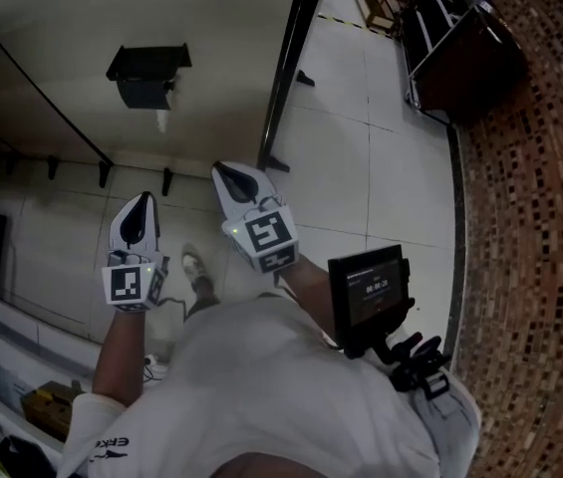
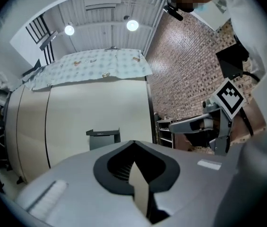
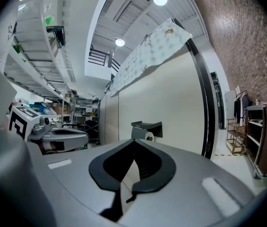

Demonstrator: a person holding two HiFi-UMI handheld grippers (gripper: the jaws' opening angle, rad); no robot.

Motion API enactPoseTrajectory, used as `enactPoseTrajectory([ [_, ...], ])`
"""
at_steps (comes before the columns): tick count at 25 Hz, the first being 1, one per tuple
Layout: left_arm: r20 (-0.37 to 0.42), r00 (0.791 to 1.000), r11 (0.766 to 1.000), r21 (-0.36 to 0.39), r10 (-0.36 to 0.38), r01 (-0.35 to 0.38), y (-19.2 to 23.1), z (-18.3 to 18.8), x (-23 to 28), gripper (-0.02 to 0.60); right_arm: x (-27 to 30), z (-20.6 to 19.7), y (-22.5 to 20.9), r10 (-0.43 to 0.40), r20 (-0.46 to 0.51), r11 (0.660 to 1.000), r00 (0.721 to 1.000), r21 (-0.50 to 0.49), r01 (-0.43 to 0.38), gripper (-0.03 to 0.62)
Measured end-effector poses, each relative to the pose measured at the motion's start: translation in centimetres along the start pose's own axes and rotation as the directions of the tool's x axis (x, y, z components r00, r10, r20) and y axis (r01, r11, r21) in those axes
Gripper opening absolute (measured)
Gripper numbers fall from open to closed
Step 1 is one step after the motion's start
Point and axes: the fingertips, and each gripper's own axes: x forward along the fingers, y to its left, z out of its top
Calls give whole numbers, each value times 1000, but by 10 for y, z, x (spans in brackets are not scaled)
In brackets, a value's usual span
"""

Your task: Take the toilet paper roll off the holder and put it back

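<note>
I see a pale tiled floor (image 1: 361,118) below, a cream wall panel (image 1: 82,28) ahead and a brick wall (image 1: 540,217) at 3 o'clock. The white toilet paper roll (image 3: 149,136) hangs under its black holder (image 1: 148,73) at 11 o'clock, well apart from both tools. The left gripper (image 1: 142,199) and right gripper (image 1: 224,169) have their fingers pressed together, holding nothing. The print on the screen (image 1: 366,289) is too small to read.

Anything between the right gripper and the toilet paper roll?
Nothing visible: only floor lies between the right gripper and the toilet paper roll on its wall holder; the left gripper is off to one side.
</note>
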Motion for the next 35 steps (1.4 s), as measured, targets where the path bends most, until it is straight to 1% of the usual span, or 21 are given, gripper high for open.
enactPoseTrajectory([
  [4,-38,996,997,14,81,-81,-31,2,-43,2,-42,-2,15,57,10,998,998,11,-57,12],
  [6,-43,995,995,32,93,-92,-45,3,-63,2,-61,-5,23,75,17,997,997,12,-75,12],
  [10,-25,995,994,63,93,-91,-64,2,-91,3,-89,-8,34,97,20,995,995,3,-97,12],
  [16,-21,998,996,66,65,-63,-77,7,-107,2,-114,-5,52,96,23,995,995,1,-96,12],
  [20,-33,997,997,27,68,-68,-72,9,-111,2,-115,-6,59,81,17,997,997,-12,-81,12],
  [24,-32,998,999,23,50,-49,-68,7,-114,3,-113,-8,67,66,-13,998,998,1,-66,12],
  [27,-25,999,999,22,29,-28,-66,9,-114,2,-114,-1,73,65,1,998,998,24,-65,12],
  [30,-41,999,1000,19,23,-23,-62,9,-115,2,-114,1,73,38,5,999,999,6,-38,12],
  [33,-25,1000,1000,27,-8,8,-63,11,-112,2,-113,4,76,34,15,999,999,15,-34,12],
  [35,-14,1000,1000,23,-17,17,-63,10,-109,2,-113,0,74,17,5,1000,1000,10,-17,12],
])
